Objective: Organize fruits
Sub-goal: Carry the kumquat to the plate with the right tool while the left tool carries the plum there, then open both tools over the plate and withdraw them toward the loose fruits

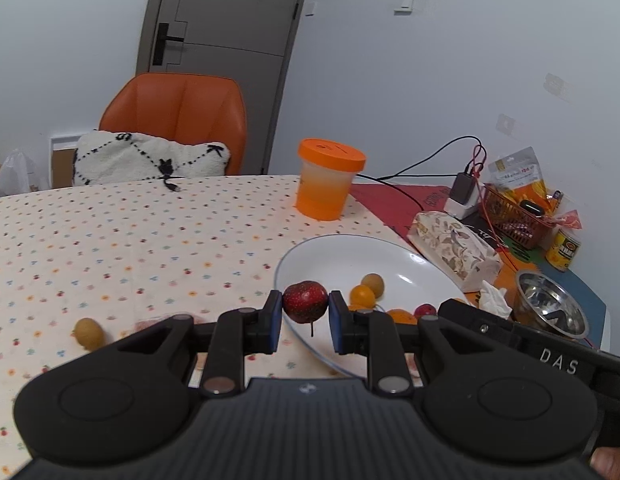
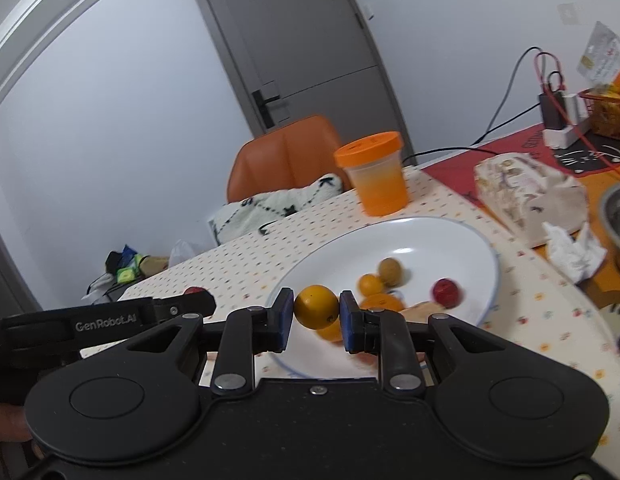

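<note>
My left gripper (image 1: 305, 307) is shut on a small dark red fruit (image 1: 305, 301) with a stem, held over the near left rim of a white plate (image 1: 334, 252). In the right wrist view my right gripper (image 2: 316, 308) is shut on a small orange fruit (image 2: 316, 306) above the near left part of the same white plate (image 2: 430, 236). Inside the plate lie a small orange fruit (image 2: 370, 285), a brownish-green fruit (image 2: 390, 271), a red fruit (image 2: 446, 290) and another orange one (image 2: 380, 303). A brownish-green fruit (image 1: 87, 332) rests on the dotted tablecloth (image 1: 129, 240), left of the plate.
An orange-lidded tub (image 1: 328, 178) stands behind the plate. To the right are a patterned tissue pack (image 1: 454, 248), crumpled tissue (image 1: 496, 300), a steel bowl (image 1: 550, 308), a can (image 1: 564, 249), a red basket (image 1: 514, 212) and a charger with cables (image 1: 464, 194). An orange chair (image 1: 177, 120) with a cushion (image 1: 149, 158) stands behind the table.
</note>
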{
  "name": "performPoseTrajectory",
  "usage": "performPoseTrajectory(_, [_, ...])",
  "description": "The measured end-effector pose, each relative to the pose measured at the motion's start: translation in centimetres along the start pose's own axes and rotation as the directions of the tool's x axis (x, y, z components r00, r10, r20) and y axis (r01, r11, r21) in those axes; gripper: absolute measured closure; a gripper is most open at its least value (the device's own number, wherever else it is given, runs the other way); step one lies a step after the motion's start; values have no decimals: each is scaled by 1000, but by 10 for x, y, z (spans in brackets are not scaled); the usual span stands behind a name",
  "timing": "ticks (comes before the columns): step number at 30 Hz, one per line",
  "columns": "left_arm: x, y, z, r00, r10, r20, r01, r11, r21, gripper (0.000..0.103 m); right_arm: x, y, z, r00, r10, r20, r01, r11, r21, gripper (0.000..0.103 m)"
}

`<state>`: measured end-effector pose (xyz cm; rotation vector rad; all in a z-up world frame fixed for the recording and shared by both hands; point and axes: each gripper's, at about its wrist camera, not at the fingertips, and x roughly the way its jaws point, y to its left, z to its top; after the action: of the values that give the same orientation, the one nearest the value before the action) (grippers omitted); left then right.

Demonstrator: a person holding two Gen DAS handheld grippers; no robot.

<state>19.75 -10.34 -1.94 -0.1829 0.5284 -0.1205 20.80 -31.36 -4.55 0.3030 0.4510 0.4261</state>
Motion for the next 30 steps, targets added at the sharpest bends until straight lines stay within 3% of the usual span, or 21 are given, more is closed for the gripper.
performPoseTrajectory(27, [58,-11,7,999,8,-48,-8,1000,14,77,35,-45,17,997,-72,-16,72,997,36,80])
performPoseTrajectory(30, [61,-8,6,997,10,-73,-9,1000,6,76,36,-42,16,997,-71,-10,71,997,10,66])
